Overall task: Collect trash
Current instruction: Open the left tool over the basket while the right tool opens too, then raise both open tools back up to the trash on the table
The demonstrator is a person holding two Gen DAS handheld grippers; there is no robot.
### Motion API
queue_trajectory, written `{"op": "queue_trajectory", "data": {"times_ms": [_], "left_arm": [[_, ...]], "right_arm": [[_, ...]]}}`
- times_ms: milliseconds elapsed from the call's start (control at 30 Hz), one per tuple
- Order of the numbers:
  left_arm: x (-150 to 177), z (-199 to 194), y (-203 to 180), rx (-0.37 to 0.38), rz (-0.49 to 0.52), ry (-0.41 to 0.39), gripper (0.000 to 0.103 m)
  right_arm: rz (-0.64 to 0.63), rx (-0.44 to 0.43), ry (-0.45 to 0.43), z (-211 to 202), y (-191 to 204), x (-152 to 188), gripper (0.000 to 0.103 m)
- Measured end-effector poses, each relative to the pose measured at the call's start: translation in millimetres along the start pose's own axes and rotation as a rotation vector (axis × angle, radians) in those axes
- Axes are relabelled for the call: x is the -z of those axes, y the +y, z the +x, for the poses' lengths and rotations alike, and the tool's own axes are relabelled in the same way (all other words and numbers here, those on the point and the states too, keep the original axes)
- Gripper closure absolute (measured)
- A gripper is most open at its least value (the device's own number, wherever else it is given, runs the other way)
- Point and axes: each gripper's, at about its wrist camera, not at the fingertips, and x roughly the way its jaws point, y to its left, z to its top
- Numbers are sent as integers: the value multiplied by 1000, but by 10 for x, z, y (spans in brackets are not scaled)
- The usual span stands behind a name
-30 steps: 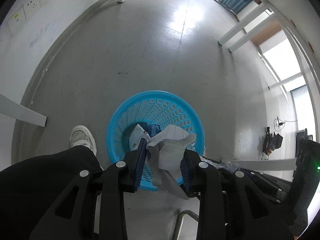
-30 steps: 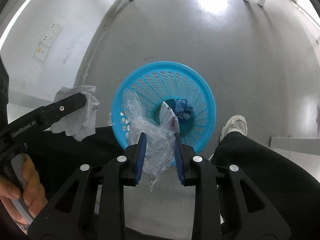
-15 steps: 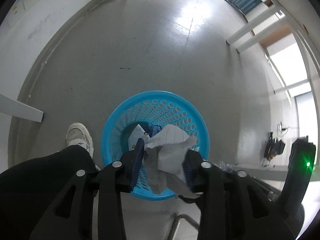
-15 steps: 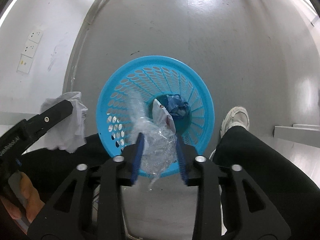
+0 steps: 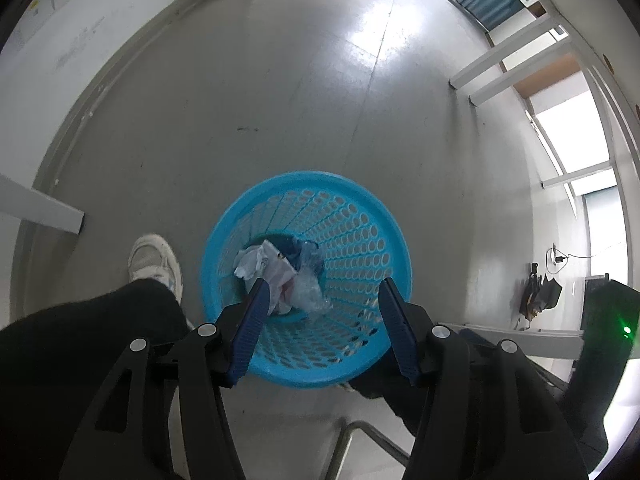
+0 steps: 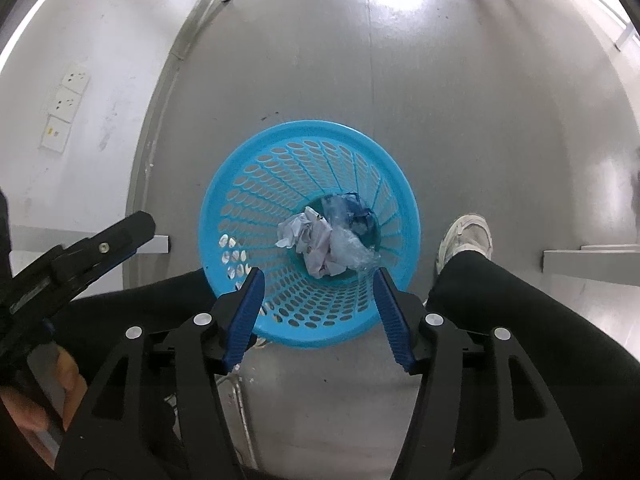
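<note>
A blue perforated waste basket [image 5: 360, 208] stands on the grey floor; it also shows in the right wrist view [image 6: 256, 168]. At its bottom lie crumpled white paper [image 5: 256, 260], clear plastic wrap [image 5: 306, 288] and a dark blue scrap [image 5: 294, 246]; the paper [image 6: 310, 236] and plastic [image 6: 348, 250] show in the right wrist view too. My left gripper [image 5: 322, 292] is open and empty above the basket. My right gripper [image 6: 318, 282] is open and empty above it. The left gripper's body [image 6: 80, 252] shows at the left of the right wrist view.
The person's black trouser legs and white shoes [image 5: 154, 256] [image 6: 466, 236] flank the basket. White furniture legs [image 5: 40, 208] [image 6: 592, 260] stand near. A wall with sockets [image 6: 66, 112] is at left. A metal chair frame [image 5: 360, 444] is below.
Both grippers opened. The crumpled paper dropped from the left gripper and the clear plastic from the right gripper into the basket.
</note>
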Motion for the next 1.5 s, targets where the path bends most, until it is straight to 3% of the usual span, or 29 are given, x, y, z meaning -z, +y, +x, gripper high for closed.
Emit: {"op": "queue_trajectory", "data": {"times_ms": [167,333,467,867,1100,1267,1500], "left_arm": [[88,-218,22,12,13,-18,46],[238,-430,-77,-19,115,-65,44],[347,-644,-117,-1,170,-91,44],[737,-1444,-209,29,307,-208,30],[993,-1913,-254,48,359,-314,6],[1208,-2184,-309,24,416,-389,6],[1381,-2688,-354,34,459,-511,6]], "right_arm": [[-47,8,-43,-289,78,177,42],[-96,2,-74,-516,171,397,41],[-139,-9,-109,-734,223,566,37],[-233,-50,-247,-1510,279,1136,31],[-273,-63,-346,-2026,302,1455,18],[-302,-93,-447,-2462,347,1657,9],[-325,-131,-555,-2957,452,1776,9]]}}
